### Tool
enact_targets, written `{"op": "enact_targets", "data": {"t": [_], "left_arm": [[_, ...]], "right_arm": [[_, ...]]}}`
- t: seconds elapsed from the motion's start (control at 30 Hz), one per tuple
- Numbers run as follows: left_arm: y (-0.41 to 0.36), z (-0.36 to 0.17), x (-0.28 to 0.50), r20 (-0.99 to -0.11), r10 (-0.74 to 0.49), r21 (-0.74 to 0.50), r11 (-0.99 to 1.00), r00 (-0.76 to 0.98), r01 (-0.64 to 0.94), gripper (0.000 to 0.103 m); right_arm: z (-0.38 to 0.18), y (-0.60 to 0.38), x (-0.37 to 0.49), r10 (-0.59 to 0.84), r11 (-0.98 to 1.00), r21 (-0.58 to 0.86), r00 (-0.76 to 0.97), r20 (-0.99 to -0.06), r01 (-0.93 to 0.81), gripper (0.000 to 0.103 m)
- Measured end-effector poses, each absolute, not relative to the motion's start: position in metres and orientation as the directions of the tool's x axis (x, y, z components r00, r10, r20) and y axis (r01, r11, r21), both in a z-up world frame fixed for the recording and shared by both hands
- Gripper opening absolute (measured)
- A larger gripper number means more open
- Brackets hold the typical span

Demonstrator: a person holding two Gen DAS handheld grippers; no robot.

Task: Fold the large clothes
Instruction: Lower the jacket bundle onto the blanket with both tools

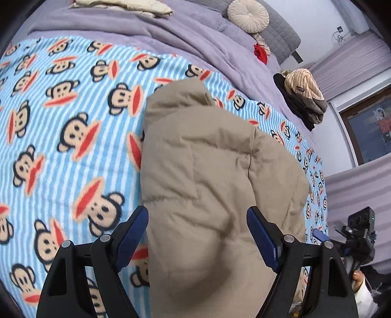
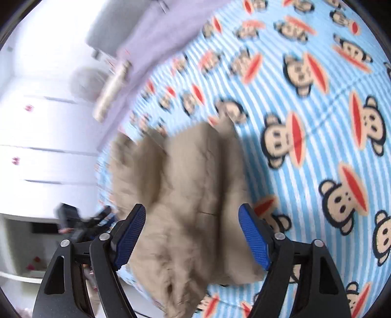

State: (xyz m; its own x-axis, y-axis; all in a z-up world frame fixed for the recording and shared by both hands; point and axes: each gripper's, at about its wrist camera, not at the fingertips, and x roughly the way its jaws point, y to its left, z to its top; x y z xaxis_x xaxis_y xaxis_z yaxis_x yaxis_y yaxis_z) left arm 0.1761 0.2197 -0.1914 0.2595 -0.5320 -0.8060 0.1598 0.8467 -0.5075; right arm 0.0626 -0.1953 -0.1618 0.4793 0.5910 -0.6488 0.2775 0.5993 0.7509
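A tan padded jacket [image 1: 207, 176] lies folded lengthwise on a blue striped monkey-print blanket [image 1: 61, 127]. My left gripper [image 1: 197, 220] is open, its blue pads on either side of the jacket's near end, holding nothing. In the right wrist view the same jacket [image 2: 190, 190] lies bunched between the open fingers of my right gripper [image 2: 191, 217], which also holds nothing. The right view is blurred by motion. The right gripper also shows in the left wrist view [image 1: 352, 234] at the bed's right edge; the left gripper shows in the right wrist view [image 2: 83, 222].
A lilac duvet [image 1: 171, 31] covers the far bed, with a round cream cushion [image 1: 248, 16] and a red item [image 1: 261, 53]. A pile of folded clothes [image 1: 303, 97] sits at the right edge. White drawers [image 2: 44, 137] stand beside the bed.
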Motion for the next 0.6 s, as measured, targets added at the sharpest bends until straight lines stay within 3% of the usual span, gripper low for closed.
{"op": "enact_targets", "data": {"t": [0.1,0.23,0.3,0.33,0.47,0.6], "left_arm": [[0.205,-0.185,0.205,-0.811,-0.513,-0.478,0.859,0.282,0.185,0.084],[0.171,-0.184,0.23,-0.846,-0.457,-0.405,0.886,0.276,0.224,0.084],[0.152,-0.188,0.235,-0.874,-0.402,-0.341,0.908,0.273,0.246,0.084],[0.142,-0.19,0.236,-0.885,-0.379,-0.312,0.914,0.271,0.257,0.084],[0.103,-0.207,0.24,-0.919,-0.325,-0.26,0.926,0.225,0.275,0.084],[0.072,-0.22,0.238,-0.95,-0.2,-0.119,0.942,0.239,0.313,0.085]], "right_arm": [[-0.147,-0.187,0.075,0.695,0.511,0.839,0.484,-0.532,0.188,0.077],[-0.169,-0.132,0.091,0.679,0.599,0.768,0.364,-0.638,0.227,0.075],[-0.19,-0.125,0.088,0.678,0.605,0.748,0.315,-0.664,0.274,0.033],[-0.199,-0.126,0.085,0.648,0.641,0.709,0.288,-0.705,0.293,0.005],[-0.221,-0.116,0.055,0.45,0.806,0.502,0.227,-0.864,0.314,0.0],[-0.232,-0.16,0.024,0.476,0.741,0.535,0.245,-0.845,0.406,0.0]]}}
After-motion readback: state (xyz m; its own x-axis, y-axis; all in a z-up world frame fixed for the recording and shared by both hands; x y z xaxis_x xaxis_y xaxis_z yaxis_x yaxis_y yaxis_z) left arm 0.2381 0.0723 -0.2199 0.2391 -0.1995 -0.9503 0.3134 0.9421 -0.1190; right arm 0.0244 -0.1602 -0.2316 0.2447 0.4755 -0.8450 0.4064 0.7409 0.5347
